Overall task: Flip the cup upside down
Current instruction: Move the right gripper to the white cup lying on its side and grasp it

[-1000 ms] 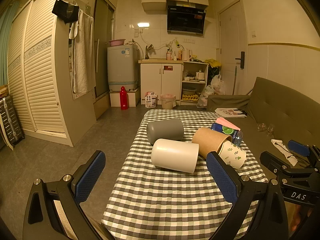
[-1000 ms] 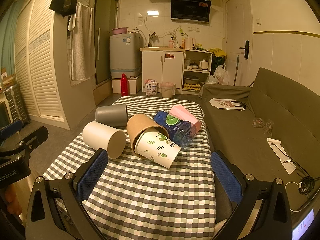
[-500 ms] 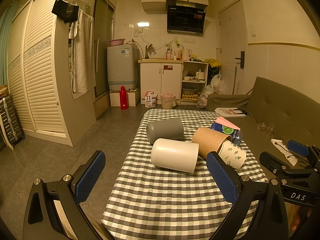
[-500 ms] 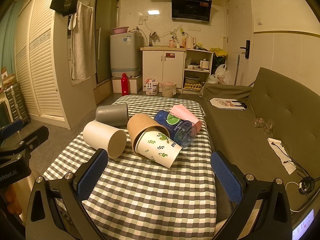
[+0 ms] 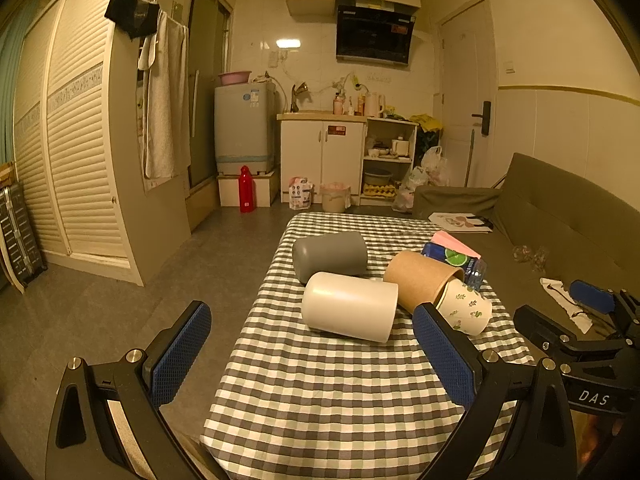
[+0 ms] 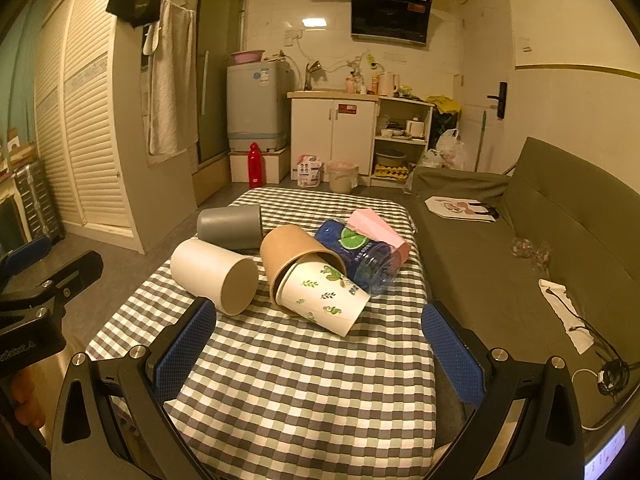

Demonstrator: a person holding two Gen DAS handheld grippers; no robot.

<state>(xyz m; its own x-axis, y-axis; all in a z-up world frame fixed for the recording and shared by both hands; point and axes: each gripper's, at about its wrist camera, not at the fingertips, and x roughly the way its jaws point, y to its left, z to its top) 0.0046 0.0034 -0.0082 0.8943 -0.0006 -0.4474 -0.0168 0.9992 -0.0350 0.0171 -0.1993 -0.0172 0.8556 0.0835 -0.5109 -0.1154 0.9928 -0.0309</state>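
- The table (image 5: 320,392), covered in a grey-and-white checked cloth, carries a cluster of cups lying on their sides toward its far half.
- A cream cup (image 5: 349,311) lies on its side nearest the left tool, its open mouth seen in the right wrist view (image 6: 216,276).
- A grey cup (image 5: 330,255) lies on its side just behind the cream one, touching or nearly touching it.
- A brown paper cup (image 6: 298,258) lies tipped over with a white leaf-print paper cup (image 6: 324,298) nested partway into its mouth.
- A blue plastic bottle (image 6: 358,254) with a lime on its label lies against the brown cup, and a pink cup (image 6: 378,230) lies on its far side.
- The left tool (image 5: 312,354) hovers over the near end of the table, spread wide with nothing between its blue pads.
- The right tool (image 6: 320,350) is likewise spread wide and empty, short of the leaf-print cup.
- An olive sofa (image 6: 520,248) stands beside the table.
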